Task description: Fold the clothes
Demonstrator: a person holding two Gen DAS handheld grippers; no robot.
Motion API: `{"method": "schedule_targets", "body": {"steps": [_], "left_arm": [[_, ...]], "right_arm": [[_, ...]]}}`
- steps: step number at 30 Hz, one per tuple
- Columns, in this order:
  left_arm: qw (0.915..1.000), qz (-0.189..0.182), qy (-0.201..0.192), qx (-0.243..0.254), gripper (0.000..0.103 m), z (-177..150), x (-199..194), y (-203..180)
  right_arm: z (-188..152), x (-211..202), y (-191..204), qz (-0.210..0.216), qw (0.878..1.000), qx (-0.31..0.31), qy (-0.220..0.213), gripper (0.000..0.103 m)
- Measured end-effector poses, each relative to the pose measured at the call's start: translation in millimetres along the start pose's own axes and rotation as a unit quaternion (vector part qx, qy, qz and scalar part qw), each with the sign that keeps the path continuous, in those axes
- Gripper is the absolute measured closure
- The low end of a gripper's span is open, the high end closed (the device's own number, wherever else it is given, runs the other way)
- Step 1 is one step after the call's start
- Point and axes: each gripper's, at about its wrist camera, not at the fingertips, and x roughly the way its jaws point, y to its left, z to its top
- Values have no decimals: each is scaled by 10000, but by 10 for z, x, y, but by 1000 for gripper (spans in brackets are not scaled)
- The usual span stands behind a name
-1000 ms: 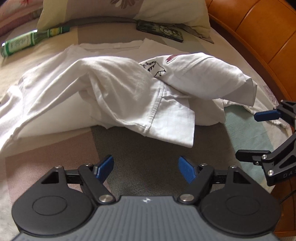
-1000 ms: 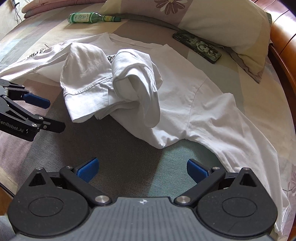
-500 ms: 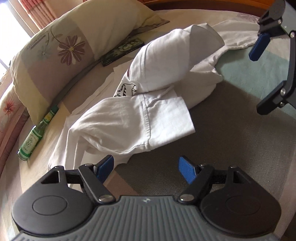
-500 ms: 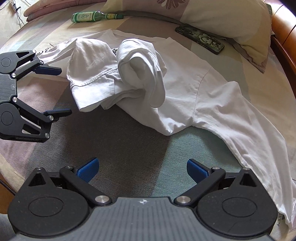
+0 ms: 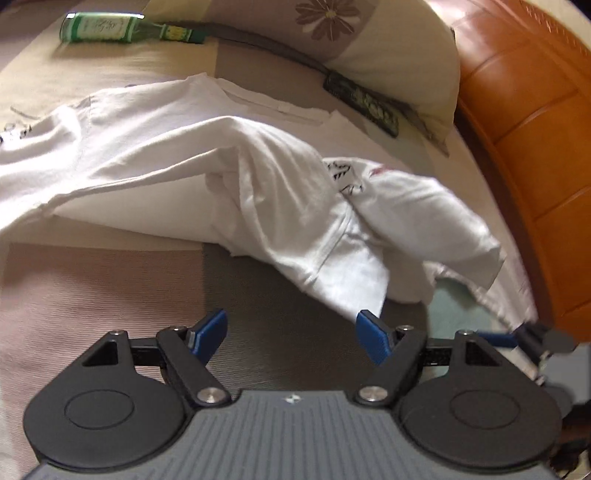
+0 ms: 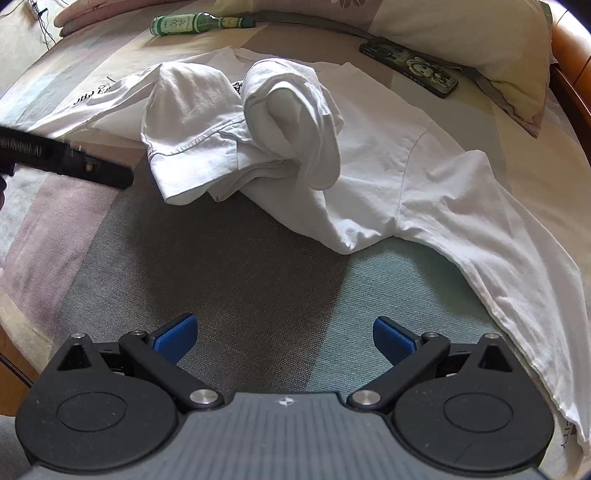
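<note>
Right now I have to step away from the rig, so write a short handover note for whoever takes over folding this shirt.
Left tongs: open, empty, over the bedspread just short of the shirt's hem.
Right tongs: open, empty, over bare bedspread in front of the shirt.
Shirt: white, spread across the bed, its lower part bunched in two rolled-up lumps at the middle; one sleeve trails to the right in the right view.
Nearby, clear of the shirt: bottle, phone, pillow.
Done: no neat fold shows.
Left: flatten the bunched hem, fold in the sleeves, fold the body.
</note>
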Motion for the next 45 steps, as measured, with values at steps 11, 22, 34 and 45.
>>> {"method": "schedule_targets", "body": {"steps": [11,22,34,45], "left_arm": [[9856,-871,-7,-1451,26,160,345,126],[9445,-1705,-454,-2773,44,104,479,349],[9201,-2096,-694,-3236,77,82,592,459],[9199,-2058,-600,-3283,74,152,709,502]], "right_arm": [[180,-197,421,1065,9865,-1090,-596,0],[209,-61,516,974,9861,-1273,-446,0],[132,-21,440,921,9894,-1075,-319,0],[84,10,376,830,9927,-848,-219,0]]}}
